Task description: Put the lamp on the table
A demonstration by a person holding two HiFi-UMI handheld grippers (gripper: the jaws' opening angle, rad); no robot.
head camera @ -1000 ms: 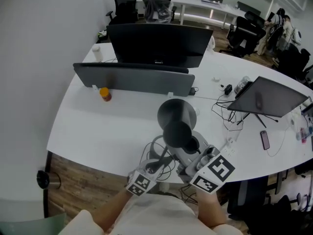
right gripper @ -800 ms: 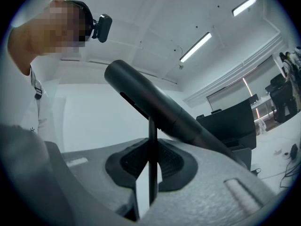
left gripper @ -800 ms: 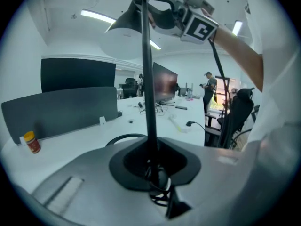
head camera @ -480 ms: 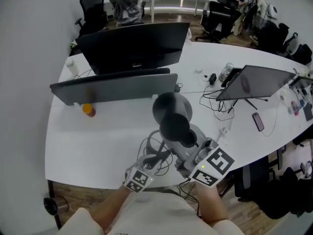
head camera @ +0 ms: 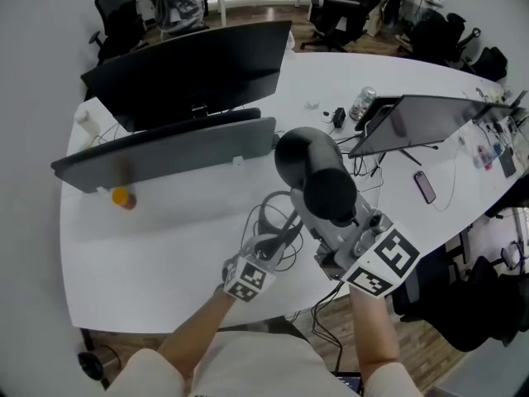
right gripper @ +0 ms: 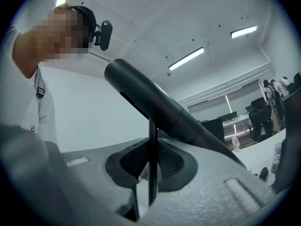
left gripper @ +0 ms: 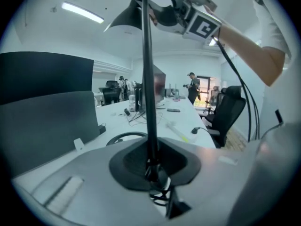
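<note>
The left gripper is clamped on the thin black pole of the lamp, low down where a cord bunches at its jaws. The right gripper is closed on a thin rod higher up, close under the dark head. Between them the lamp hangs over the near edge of the table, right of its middle, and is not yet set down.

It looks stiff and top-heavy. The pole is smooth and slim, so it may well twist in the pads. One grip low and one near the head suits it, and the trailing cord needs watching.

Toward the left edge stands a small orange-topped bottle. Behind it a grey divider panel runs across, with a black monitor beyond. The bare white stretch in front of the panel seems the easiest landing place. To the right lie a can, a tilted dark screen with loose cables, and a phone, so that end is crowded.
</note>
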